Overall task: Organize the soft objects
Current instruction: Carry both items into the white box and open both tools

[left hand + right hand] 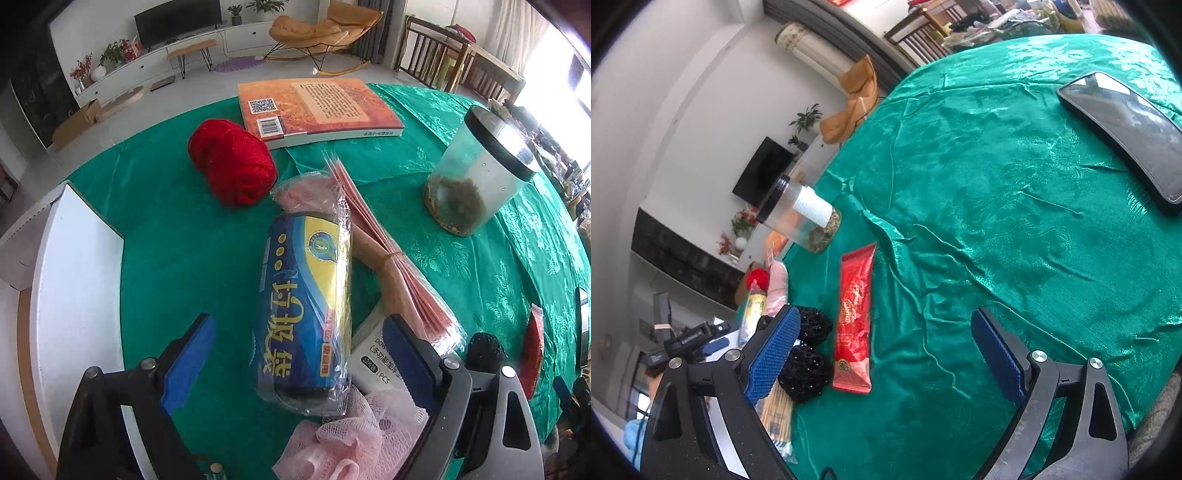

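Lying lengthwise at the centre of the left wrist view, the blue and yellow roll of bags [306, 314] in clear wrap rests on the green cloth of the worktop [177, 236], between the two blue pads of the left gripper [299, 363], whose jaws are spread with a gap on either side of the roll and grasp nothing. At the bottom of the frame a pink mesh sponge [354, 435] touches the roll's near end, and a white packet [376, 354] lies partly under the right pad. Just right of the roll, a bundle of pink sheets [376, 240] in clear film runs diagonally and presses against its side. Upper left of the roll sits a red yarn ball [232, 162], close to the corner of an orange book [317, 109]. A clear jar with a black lid [476, 173] stands at the right, well apart. A white box [77, 258] fills the left edge of the frame. In the right wrist view the right gripper [886, 354] hangs over bare green cloth, jaws released and wide apart. A red sachet [855, 321] lies flat at lower centre, with a black mesh item [807, 354] just beside it and partly hidden behind the left pad. A dark phone [1126, 129] lies at the upper right.
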The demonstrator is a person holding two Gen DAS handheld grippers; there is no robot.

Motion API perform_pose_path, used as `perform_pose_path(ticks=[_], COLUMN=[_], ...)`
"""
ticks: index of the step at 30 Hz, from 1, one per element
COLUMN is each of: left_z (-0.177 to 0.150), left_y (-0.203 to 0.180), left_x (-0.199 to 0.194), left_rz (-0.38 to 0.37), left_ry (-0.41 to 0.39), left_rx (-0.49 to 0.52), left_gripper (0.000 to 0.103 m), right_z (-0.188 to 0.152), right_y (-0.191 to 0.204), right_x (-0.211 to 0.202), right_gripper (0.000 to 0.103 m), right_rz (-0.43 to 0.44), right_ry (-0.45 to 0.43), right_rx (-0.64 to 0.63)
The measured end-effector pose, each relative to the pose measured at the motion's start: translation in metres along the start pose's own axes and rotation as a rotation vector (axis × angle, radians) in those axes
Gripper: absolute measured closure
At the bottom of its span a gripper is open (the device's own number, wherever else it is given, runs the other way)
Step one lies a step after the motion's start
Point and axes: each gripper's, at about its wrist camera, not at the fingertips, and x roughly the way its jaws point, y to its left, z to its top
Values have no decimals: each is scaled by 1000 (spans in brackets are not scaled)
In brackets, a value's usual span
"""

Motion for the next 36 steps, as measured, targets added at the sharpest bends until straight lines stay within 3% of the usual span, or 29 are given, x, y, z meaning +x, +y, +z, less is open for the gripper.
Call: perform_pose_path(ticks=[2,3,6,7,9,10,12,17,23,28,36], left_z=[7,9,10,9,3,0,-7,-41,-114,-185,-273], left_y=[2,4,9,12,21,26,35,65,123,183,248], left_x=[18,24,21,17,2,-9,-34,-110,-184,-212,-224], left_rz=[-5,-32,-55,-58,-74,-91,-125,-197,-190,-50,133], left_ry=[42,61,41,26,-14,-35,-82,-204,-280,-265,-250], left_rx=[-13,-23,-37,-43,-63,-75,-98,-127,-186,-262,-418], left_gripper=[42,48,53,54,54,54,55,55,54,54,49], right_z=[4,4,-4,-9,-14,-12,-3,36,41,-15,-143], right_y=[14,27,61,72,85,86,81,70,127,214,363], right_x=[19,31,76,86,100,100,98,73,54,40,42], right_gripper=[7,7,9,12,75,87,89,90,90,90,90], right_rz=[-17,-33,-140,-192,-269,-269,-262,-210,-123,96,479], right_ry=[99,138,297,308,350,347,349,257,243,316,579], right_rx=[-66,-136,-315,-395,-513,-523,-502,-415,-516,-590,-679])
